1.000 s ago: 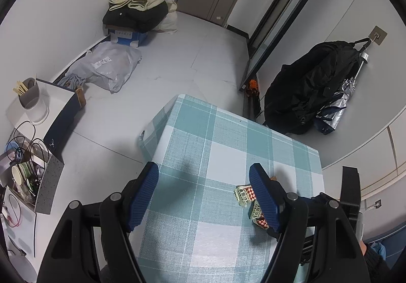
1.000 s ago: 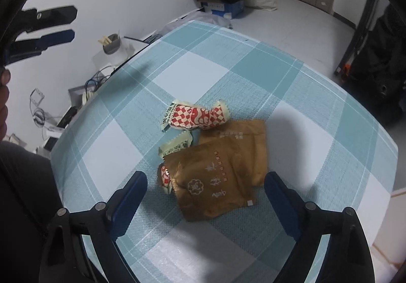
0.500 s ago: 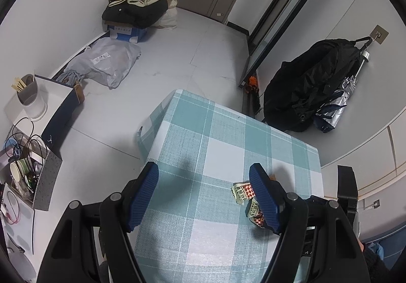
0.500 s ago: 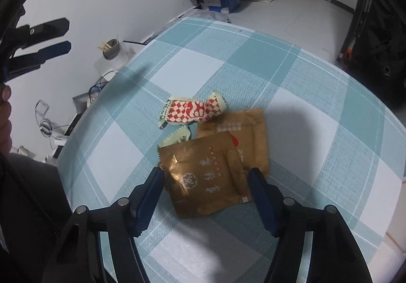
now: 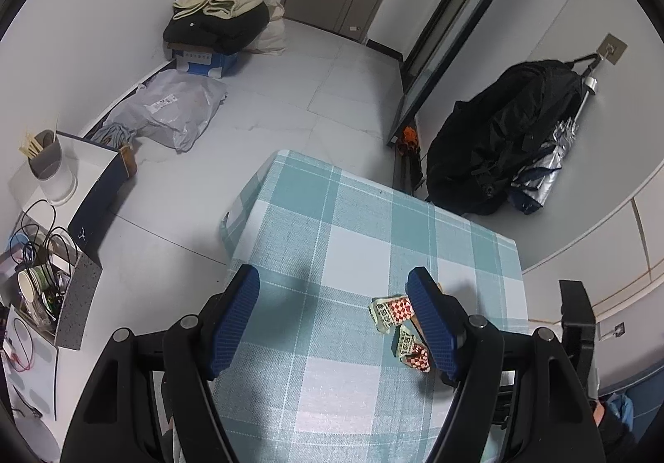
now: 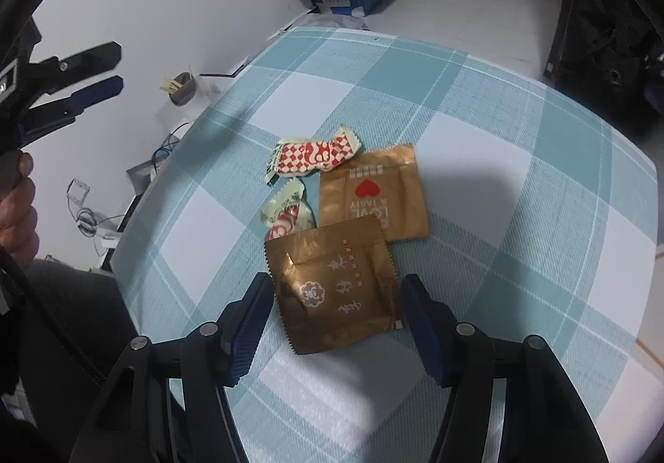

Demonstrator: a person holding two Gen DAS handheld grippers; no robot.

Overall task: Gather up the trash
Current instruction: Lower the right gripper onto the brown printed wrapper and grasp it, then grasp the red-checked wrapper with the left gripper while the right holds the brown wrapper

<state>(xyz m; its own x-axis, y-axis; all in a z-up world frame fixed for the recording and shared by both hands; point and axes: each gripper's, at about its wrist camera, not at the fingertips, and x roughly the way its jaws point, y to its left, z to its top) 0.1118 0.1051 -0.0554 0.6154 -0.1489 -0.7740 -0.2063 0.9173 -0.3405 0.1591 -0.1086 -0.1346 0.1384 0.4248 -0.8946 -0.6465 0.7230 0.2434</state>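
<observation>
Since half a second before, your right gripper (image 6: 338, 309) had narrowed its spread and dropped lower, its fingers now bracketing the near gold wrapper (image 6: 336, 284), pads beside its edges; contact could not be told. A second gold wrapper (image 6: 373, 193) and two red-checked wrappers (image 6: 315, 156) lay just beyond on the checked tablecloth (image 6: 518, 214).

Left wrist view: your left gripper (image 5: 334, 318) hung high above the cloth (image 5: 340, 222), jaws wide apart, holding nothing. Red-checked wrappers (image 5: 392, 309) showed beside its right finger.

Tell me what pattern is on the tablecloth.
The tablecloth has a teal and white check pattern, clearest in the right wrist view.
</observation>
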